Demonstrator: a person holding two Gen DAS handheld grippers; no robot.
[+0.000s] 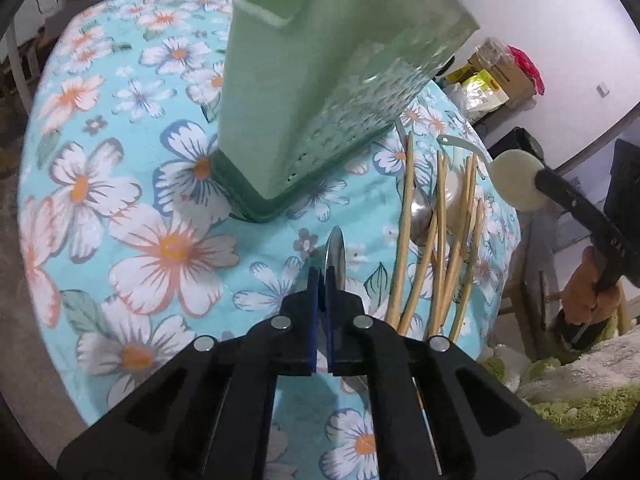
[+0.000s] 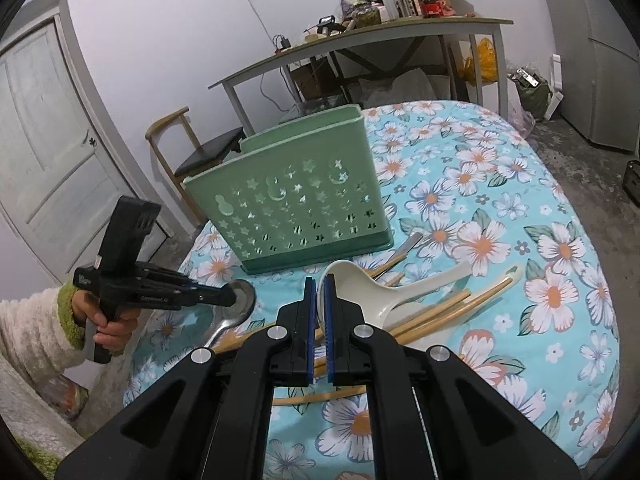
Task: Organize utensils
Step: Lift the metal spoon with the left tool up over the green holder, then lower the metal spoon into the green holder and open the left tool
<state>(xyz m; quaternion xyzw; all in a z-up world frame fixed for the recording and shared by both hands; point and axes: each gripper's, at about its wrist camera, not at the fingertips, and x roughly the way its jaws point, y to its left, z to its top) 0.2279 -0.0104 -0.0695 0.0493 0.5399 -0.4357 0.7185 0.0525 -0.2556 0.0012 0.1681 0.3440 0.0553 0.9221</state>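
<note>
A tall green utensil holder (image 1: 280, 120) (image 2: 296, 208) with star-shaped holes stands on the flowered tablecloth. My left gripper (image 1: 325, 276) (image 2: 230, 298) is shut on the bowl of a metal spoon (image 1: 337, 250) (image 2: 244, 300), just in front of the holder's base. The spoon's handle trails back towards the table edge. My right gripper (image 2: 320, 282) (image 1: 540, 180) is shut on the rim of a white ceramic spoon (image 2: 384, 296) (image 1: 516, 180) among the loose utensils. Several wooden chopsticks (image 1: 440, 240) (image 2: 432, 316) lie beside and under that spoon.
Another metal spoon (image 1: 420, 216) lies under the chopsticks. A person's hand in a fleecy sleeve (image 2: 108, 324) grips the left tool. Beyond the round table (image 2: 540, 208) are a wooden chair (image 2: 200, 148), a cluttered side table (image 2: 360, 36) and a door (image 2: 48, 140).
</note>
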